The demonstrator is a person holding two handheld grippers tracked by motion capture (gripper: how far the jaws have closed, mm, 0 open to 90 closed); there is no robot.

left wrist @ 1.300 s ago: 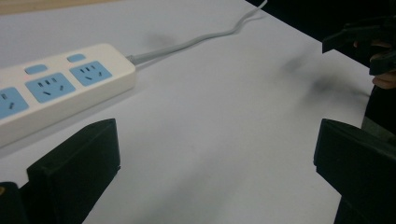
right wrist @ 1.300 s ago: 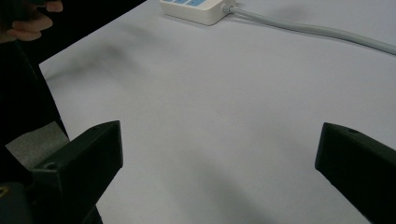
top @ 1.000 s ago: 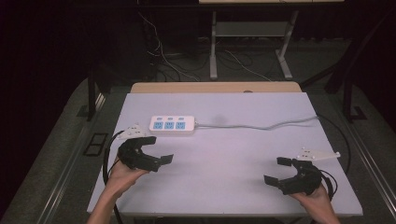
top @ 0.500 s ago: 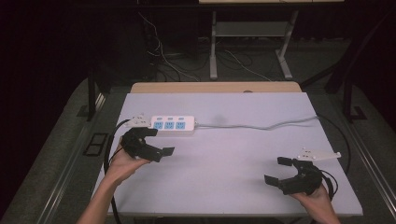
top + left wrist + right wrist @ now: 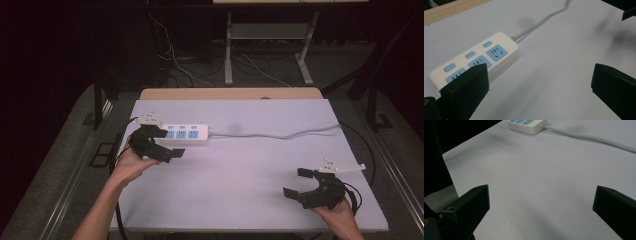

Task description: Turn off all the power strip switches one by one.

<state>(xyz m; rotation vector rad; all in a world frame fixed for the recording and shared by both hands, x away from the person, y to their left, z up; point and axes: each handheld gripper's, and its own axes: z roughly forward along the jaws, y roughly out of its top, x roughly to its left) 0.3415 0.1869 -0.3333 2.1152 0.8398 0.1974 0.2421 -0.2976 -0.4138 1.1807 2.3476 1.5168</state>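
Note:
A white power strip (image 5: pixel 185 134) with blue sockets and buttons lies at the back left of the white table (image 5: pixel 240 165). Its grey cable (image 5: pixel 280 135) runs right to the table's edge. My left gripper (image 5: pixel 169 143) hovers open at the strip's left front end, one jaw over that end and nothing between the jaws. In the left gripper view the power strip (image 5: pixel 477 60) lies just past the left jaw of my open left gripper (image 5: pixel 537 82). My right gripper (image 5: pixel 297 183) rests open near the front right corner. The right gripper view shows its jaws (image 5: pixel 541 200) wide apart over bare table, with the power strip (image 5: pixel 526 125) far off.
A wooden board edge (image 5: pixel 230 93) borders the back of the table. Beyond it stand metal desk legs (image 5: pixel 228 45) and loose floor cables (image 5: pixel 175 55). Black cables trail from both grippers off the table's left and right sides.
My left gripper has moved away from the front edge, forward and slightly right, up to the power strip's left end. The right gripper has stayed in place.

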